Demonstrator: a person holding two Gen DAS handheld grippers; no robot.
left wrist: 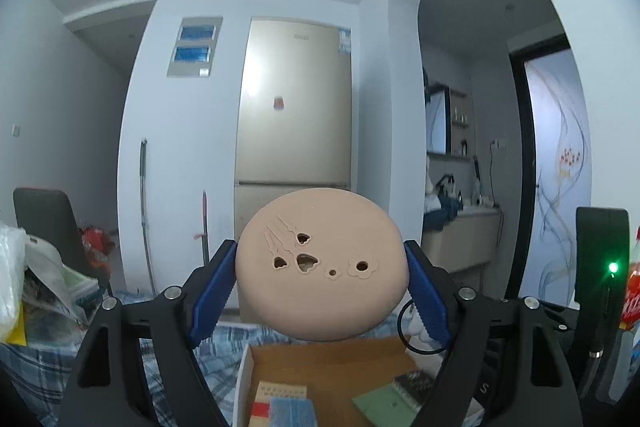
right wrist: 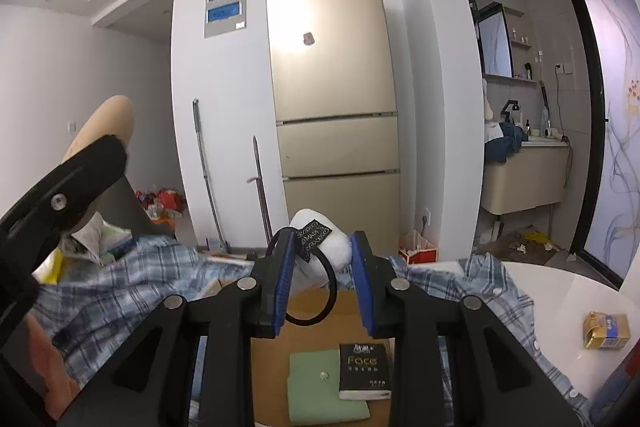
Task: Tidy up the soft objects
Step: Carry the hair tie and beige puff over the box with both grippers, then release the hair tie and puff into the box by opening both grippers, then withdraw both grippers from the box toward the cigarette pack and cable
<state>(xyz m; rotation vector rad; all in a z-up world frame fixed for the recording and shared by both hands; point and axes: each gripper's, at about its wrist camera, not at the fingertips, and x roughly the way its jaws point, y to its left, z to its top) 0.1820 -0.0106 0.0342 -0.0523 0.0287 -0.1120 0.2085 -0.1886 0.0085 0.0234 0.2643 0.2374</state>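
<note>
My left gripper (left wrist: 322, 269) is shut on a round beige soft pad (left wrist: 320, 267) with small flower-shaped cut-outs, held up in the air above an open cardboard box (left wrist: 320, 375). My right gripper (right wrist: 322, 247) is shut on a white fluffy pom-pom (right wrist: 326, 247) with a black label and a black elastic loop (right wrist: 320, 303) hanging from it, above the same box (right wrist: 312, 327). In the right wrist view the beige pad's edge (right wrist: 106, 123) and the left gripper's black arm show at the left.
The box holds a green notebook (right wrist: 326, 387), a black book (right wrist: 364, 371) and a blue sponge (left wrist: 292, 413). A blue plaid shirt (right wrist: 120, 291) lies around it. A white round table (right wrist: 560, 291) carries a yellow packet (right wrist: 606, 329). A gold fridge (right wrist: 334, 87) stands behind.
</note>
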